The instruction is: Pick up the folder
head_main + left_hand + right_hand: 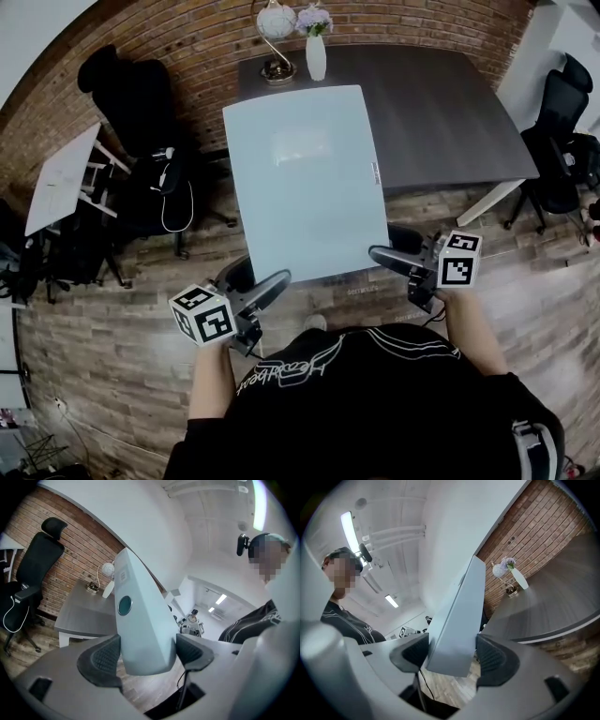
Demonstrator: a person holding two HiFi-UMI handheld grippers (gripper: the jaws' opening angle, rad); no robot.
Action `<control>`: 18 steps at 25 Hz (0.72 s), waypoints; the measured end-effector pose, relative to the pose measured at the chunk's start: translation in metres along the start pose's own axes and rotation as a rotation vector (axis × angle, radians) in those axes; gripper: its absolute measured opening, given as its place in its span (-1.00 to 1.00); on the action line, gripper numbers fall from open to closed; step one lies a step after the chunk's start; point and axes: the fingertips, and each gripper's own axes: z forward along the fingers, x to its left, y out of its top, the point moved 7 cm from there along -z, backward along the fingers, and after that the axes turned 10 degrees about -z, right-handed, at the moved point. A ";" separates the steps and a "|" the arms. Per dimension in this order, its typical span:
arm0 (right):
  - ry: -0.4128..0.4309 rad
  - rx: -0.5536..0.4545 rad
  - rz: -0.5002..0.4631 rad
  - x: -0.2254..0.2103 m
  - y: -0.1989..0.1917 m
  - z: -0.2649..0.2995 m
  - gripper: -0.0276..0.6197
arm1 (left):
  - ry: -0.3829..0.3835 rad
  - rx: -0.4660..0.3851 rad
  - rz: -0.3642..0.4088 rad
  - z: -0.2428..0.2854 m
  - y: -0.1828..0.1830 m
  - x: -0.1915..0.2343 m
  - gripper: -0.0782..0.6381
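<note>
- Brick wall [187, 37] far side, dark table [450, 112] in front.
- I hold folder [305, 183] above table.
- L gripper [270, 284] clamps its near-left corner, R gripper [382, 253] near-right.

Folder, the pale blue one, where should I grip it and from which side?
By its two near corners, coming from the person's side. The folder is wide, thin and flat, so jaws close over its edge there, and two spread holds likely stop it tipping. The left gripper and right gripper clamp it that way.
</note>
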 end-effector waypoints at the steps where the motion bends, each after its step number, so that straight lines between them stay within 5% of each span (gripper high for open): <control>1: 0.001 -0.001 -0.003 0.003 -0.002 -0.005 -0.06 | 0.001 -0.005 0.003 0.000 -0.005 -0.005 0.21; 18: 0.012 -0.003 -0.039 0.022 -0.007 -0.043 -0.06 | 0.026 -0.035 0.037 0.005 -0.029 -0.045 0.21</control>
